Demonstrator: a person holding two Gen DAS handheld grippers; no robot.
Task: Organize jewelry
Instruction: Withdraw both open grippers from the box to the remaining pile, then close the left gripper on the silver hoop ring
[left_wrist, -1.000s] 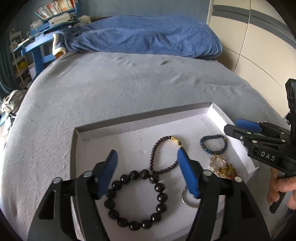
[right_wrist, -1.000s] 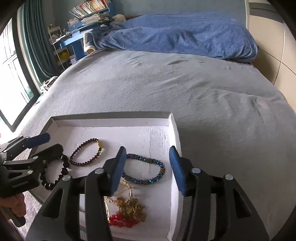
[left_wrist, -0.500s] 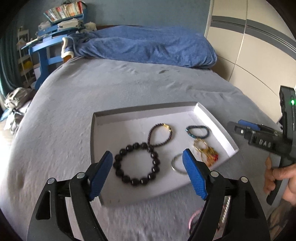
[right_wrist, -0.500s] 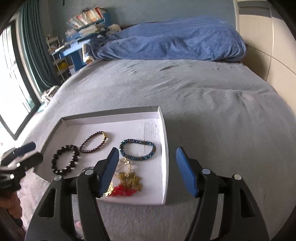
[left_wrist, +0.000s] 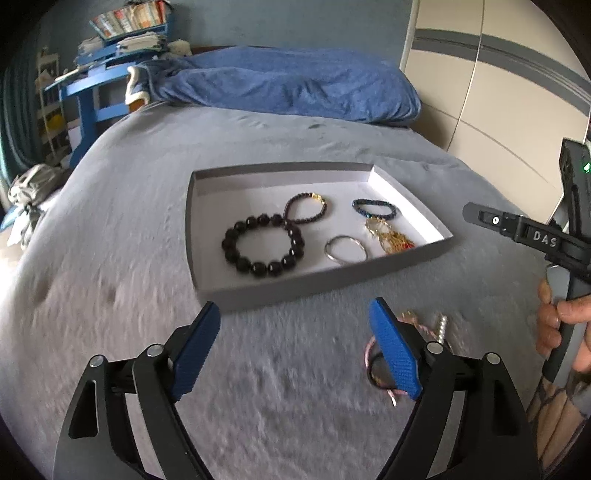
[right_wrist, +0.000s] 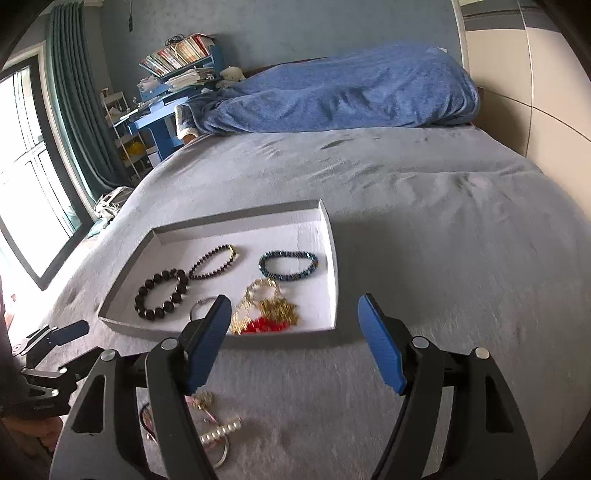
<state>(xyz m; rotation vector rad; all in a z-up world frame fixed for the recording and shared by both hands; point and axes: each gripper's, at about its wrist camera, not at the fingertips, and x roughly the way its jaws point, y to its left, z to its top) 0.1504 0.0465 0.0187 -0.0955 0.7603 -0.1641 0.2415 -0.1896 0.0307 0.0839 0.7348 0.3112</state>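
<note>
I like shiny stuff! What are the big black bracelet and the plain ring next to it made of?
Black bracelet: probably polished stone, glass or wood; its round beads are dark and glossy with light glints. Plain ring: looks like silvery metal, a thin, smooth, bright bangle. Neither is certain from looks alone.

The bed (left_wrist: 155, 206) has a plain grey cover, and at 12 o'clock on it lies a blue blanket (left_wrist: 288, 85). The tray (left_wrist: 325, 286) is grey outside and white inside. In the tray, the big bead bracelet (left_wrist: 263, 244) is glossy black; the thin bead bracelet (left_wrist: 305, 208) is dark maroon with a gold clasp; the braided bracelet (left_wrist: 376, 207) is dark blue with teal (a woven pattern). The bangle (left_wrist: 345, 249) at 6 o'clock is silver. The chain pile (right_wrist: 267, 312) is gold with red beads. The loose jewellery (right_wrist: 216, 432) on the bed is pink, gold and pearl white. Both grippers' frames are black, their pads (left_wrist: 194, 349) blue with a fine ribbed texture. The curtain (right_wrist: 70, 96) is teal, the shelf (left_wrist: 96, 85) blue.
</note>
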